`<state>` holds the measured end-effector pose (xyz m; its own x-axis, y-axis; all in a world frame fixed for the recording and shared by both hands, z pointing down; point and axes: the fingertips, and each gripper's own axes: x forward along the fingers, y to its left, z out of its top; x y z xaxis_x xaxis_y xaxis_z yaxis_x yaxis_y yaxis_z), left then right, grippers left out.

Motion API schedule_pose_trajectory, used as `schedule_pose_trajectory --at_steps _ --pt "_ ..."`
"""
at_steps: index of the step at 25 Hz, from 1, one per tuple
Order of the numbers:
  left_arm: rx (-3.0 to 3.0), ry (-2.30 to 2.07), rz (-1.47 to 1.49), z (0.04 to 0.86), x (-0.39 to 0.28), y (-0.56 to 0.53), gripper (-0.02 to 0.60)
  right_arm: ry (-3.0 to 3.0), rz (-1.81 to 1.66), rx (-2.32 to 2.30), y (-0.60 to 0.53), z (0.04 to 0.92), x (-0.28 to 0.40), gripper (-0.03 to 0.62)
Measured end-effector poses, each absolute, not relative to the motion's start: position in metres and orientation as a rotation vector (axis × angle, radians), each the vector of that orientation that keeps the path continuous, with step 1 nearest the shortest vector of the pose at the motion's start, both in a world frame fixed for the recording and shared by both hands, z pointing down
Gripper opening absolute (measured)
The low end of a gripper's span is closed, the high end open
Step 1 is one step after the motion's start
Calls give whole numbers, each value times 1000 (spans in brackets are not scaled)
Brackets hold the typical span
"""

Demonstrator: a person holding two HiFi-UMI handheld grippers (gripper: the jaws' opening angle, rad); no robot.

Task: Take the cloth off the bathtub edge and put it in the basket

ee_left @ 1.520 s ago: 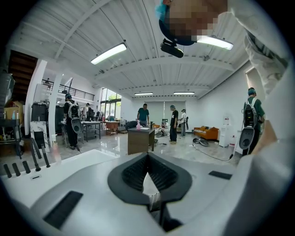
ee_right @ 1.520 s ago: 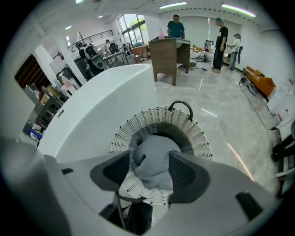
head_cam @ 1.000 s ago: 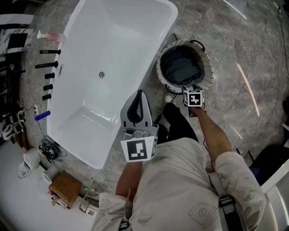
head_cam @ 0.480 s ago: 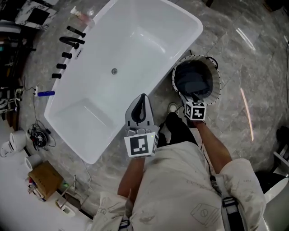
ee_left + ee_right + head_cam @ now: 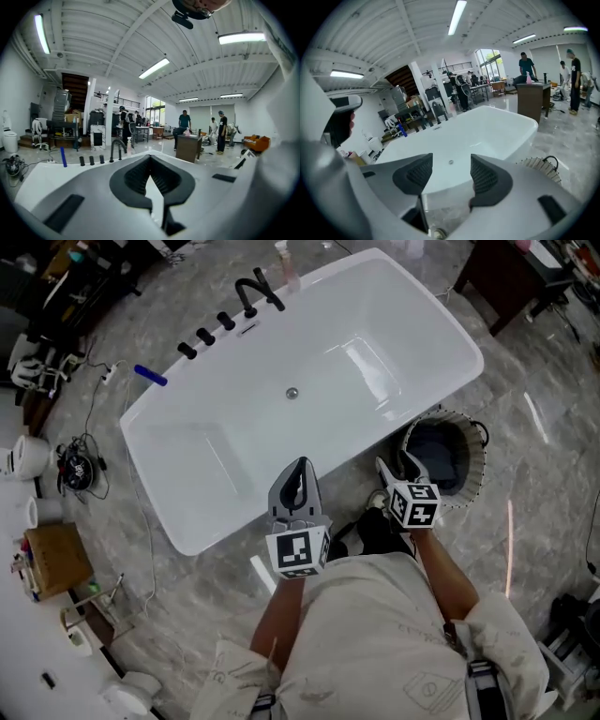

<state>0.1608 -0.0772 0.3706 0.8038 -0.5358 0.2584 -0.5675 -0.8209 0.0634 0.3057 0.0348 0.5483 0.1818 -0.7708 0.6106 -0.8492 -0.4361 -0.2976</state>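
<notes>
Head view: the cloth (image 5: 437, 456) lies in the basket (image 5: 480, 463) beside the tub (image 5: 234, 427) — the job looks done. Left gripper view: left gripper (image 5: 150, 158) closed, empty. Right gripper view: right gripper (image 5: 451, 163) jaws apart, empty — nothing seems left.

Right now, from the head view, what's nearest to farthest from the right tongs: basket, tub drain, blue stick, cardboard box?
From the right tongs:
1. Basket, just to their right.
2. Tub drain, up and left, inside the tub.
3. Blue stick, past the tub, upper left.
4. Cardboard box, far left.
</notes>
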Motion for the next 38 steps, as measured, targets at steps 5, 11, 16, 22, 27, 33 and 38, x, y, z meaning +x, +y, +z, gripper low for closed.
schedule_pose_trajectory --at_steps 5,11,16,22,27,33,38 --pt "2788 -1082 289 354 77 -109 -5 -1810 931 2261 -16 484 247 242" --pt "2723 -1325 221 323 -13 -138 -5 -2030 542 2126 -75 395 180 245" --pt "2711 -1473 149 282 -72 -148 -5 -2158 252 2082 -105 314 133 250" --pt "2703 -1610 43 232 -136 -153 -5 -2274 -9 2073 -128 233 83 251" --pt "2717 -1696 -12 204 -175 -151 -5 -2277 -181 2083 -129 195 52 252" --pt "2717 -1722 -71 196 -203 -143 -5 -2269 -231 2078 -121 193 28 252" --pt "2707 -1723 -74 197 -215 -141 -5 -2236 -258 2078 -119 194 20 223"
